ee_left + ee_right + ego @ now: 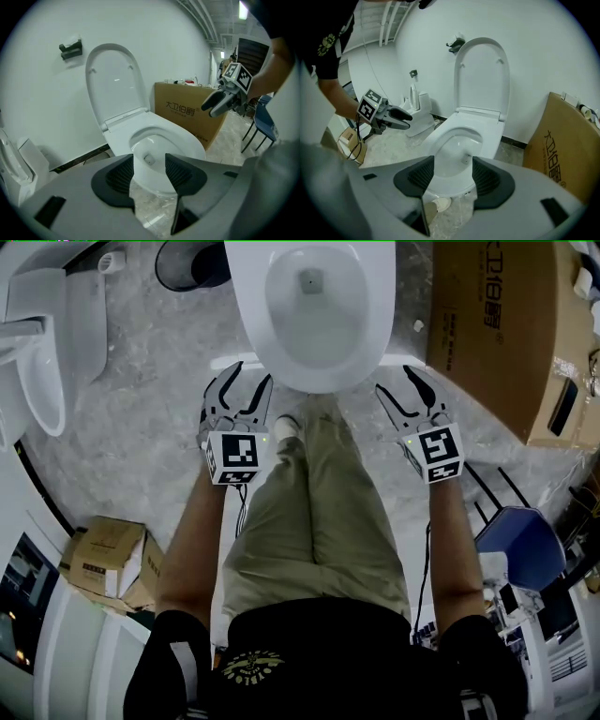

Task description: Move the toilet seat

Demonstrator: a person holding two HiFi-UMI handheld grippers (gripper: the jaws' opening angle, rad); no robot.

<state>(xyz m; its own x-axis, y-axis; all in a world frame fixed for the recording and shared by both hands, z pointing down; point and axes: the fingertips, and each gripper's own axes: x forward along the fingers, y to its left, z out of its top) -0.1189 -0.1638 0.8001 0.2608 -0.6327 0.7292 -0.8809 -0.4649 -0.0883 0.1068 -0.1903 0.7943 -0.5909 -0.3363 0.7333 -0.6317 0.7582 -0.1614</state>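
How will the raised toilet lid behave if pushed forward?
The toilet lid looks rigid and glossy, so it is probably stiff but slippery. Hinged at its base, it would likely swing down rather than slide.

This looks like a bathroom-fixture showroom or stockroom, not a home bathroom. Ahead of both grippers a white toilet (314, 306) with its lid up stands on a grey marble-pattern floor (141, 427) against a bare white wall (154, 42). To the left of the left gripper (250, 376) a second toilet (42, 362) stands on the same floor, and a small cardboard box (108, 563) lies behind that gripper. A large printed carton (497, 334) sits just right of the right gripper (396, 381), with a blue chair (520, 545) behind it. Bare pipes (389, 23) run along the ceiling.
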